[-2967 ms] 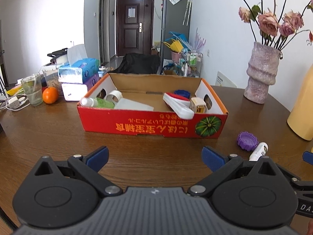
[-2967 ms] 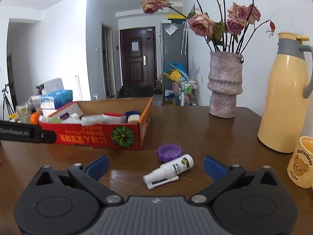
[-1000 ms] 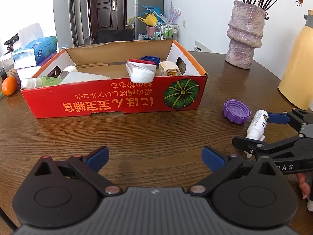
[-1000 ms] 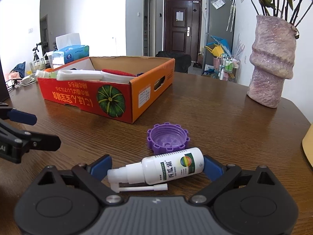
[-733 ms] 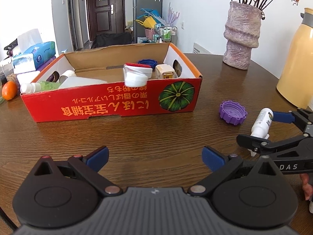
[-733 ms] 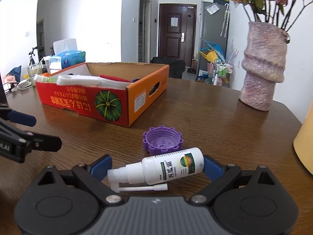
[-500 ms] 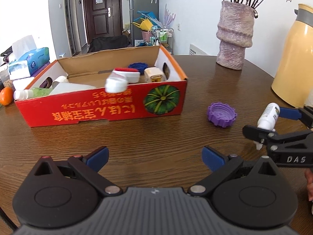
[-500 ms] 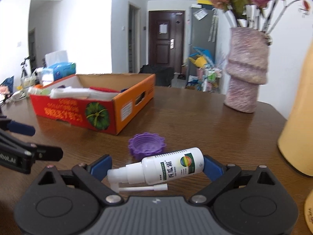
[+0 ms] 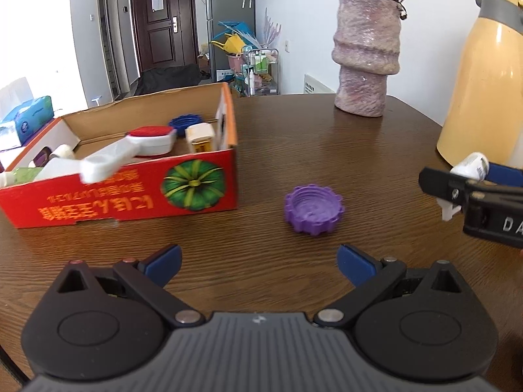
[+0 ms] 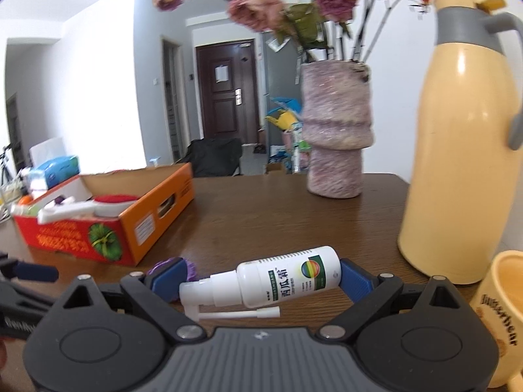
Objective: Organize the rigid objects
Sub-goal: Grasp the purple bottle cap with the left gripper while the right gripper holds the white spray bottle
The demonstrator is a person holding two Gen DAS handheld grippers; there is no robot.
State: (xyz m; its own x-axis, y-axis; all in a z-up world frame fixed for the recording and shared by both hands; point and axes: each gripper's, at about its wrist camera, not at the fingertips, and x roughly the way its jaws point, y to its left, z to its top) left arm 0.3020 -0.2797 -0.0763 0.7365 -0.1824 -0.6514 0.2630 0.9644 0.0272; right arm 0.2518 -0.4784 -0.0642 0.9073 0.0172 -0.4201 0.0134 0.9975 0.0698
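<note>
Spray bottle [image 10: 287, 276] lifted; box [image 9: 137, 196] holds oddments.

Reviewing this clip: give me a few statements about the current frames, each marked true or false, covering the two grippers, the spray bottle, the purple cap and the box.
1. The right gripper is clamped on the white spray bottle, held end to end between its pads. True.
2. The purple cap lies inside the cardboard box. False: it sits on the wooden table, beside the box.
3. The left gripper is open and holds nothing. True.
4. The spray bottle rests on the table. False: it is lifted clear of it, in the right gripper.
5. The cardboard box is empty. False: it holds a blue cap and other items.
</note>
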